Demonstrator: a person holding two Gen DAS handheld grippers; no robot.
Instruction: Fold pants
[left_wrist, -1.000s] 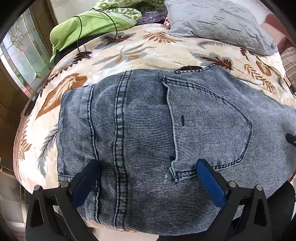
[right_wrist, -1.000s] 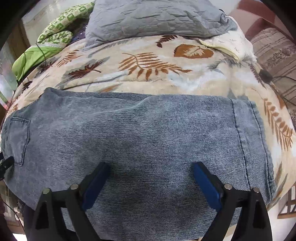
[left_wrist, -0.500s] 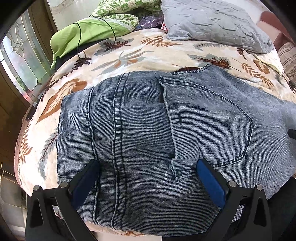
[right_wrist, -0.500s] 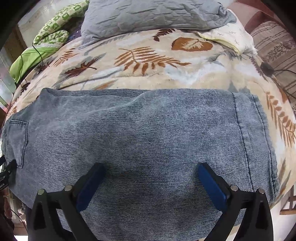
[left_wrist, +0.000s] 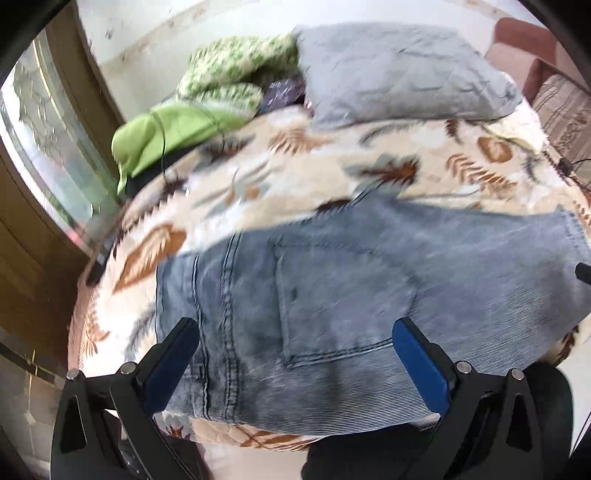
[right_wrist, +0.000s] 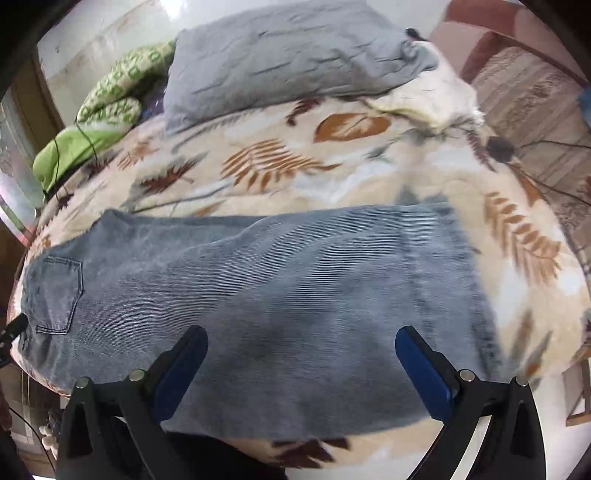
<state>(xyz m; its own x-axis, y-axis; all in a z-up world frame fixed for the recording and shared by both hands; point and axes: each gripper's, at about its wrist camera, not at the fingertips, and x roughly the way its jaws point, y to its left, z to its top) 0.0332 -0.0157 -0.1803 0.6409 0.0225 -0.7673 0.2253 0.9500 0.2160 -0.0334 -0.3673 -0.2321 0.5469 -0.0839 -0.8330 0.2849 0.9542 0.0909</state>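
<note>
The pants (left_wrist: 332, 295) are faded blue denim, lying flat and folded lengthwise across the near part of the bed (left_wrist: 332, 173), which is covered with a cream blanket printed with brown and grey leaves. In the left wrist view the waist end shows, with a back pocket (left_wrist: 332, 295) and a double-stitched seam running toward the near edge. In the right wrist view the leg end shows, its hem (right_wrist: 454, 266) lying on the blanket toward the right. The cloth looks smooth, with a soft ridge along the far edge.

The left tool (left_wrist: 295, 343) hangs above the waist end with its blue-padded fingers spread wide, grasping nothing. The right tool (right_wrist: 301, 354) hangs above the leg part, also spread wide and empty.

At the far side of the bed lies a grey pillow (right_wrist: 288, 62), and beside it a green patterned cloth (left_wrist: 236, 74) and a plain green cloth (left_wrist: 166, 133) with a thin black cable across it. A striped cushion (right_wrist: 532, 107) sits at the far right. Both views are somewhat blurred.
</note>
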